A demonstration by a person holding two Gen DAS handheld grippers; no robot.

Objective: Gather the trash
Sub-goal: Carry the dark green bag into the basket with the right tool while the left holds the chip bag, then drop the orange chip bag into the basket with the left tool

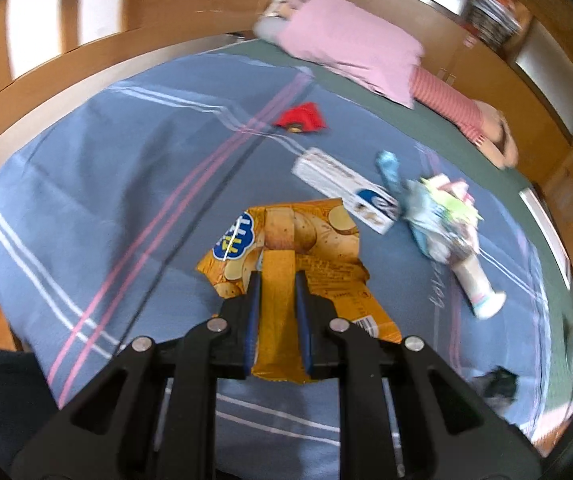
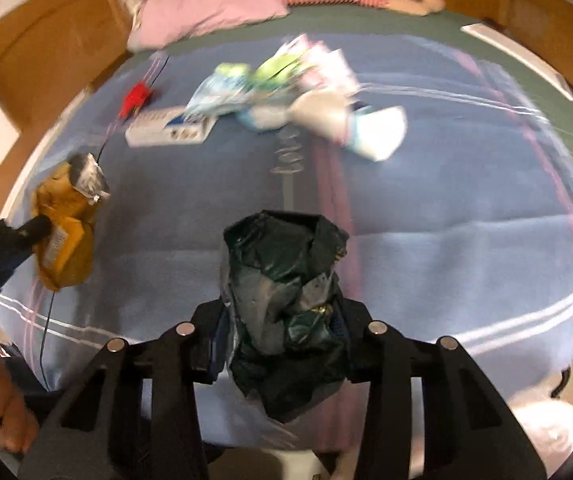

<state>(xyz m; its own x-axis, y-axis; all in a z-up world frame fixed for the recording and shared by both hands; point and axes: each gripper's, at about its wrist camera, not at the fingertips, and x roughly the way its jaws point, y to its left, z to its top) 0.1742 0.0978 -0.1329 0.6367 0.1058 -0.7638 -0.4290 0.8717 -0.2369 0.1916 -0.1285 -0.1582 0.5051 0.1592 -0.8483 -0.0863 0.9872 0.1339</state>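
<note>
Left wrist view: the left gripper (image 1: 278, 280) pinches an orange chip bag (image 1: 286, 240) over the blanket (image 1: 86, 180) — the right gripper (image 2: 280, 312) clamps a dark crumpled wrapper (image 2: 286, 280).

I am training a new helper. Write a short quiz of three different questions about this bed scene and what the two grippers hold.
1. True or false: the left gripper is shut on the orange chip bag.
2. What does the right gripper hold? A) the white box B) a dark crumpled wrapper C) the red wrapper
3. Fill in: the pink pillow lies at the ___ of the bed.

Key:
1. True.
2. B, the dark crumpled wrapper; the white box and red wrapper lie on the blue blanket.
3. Head.
</note>
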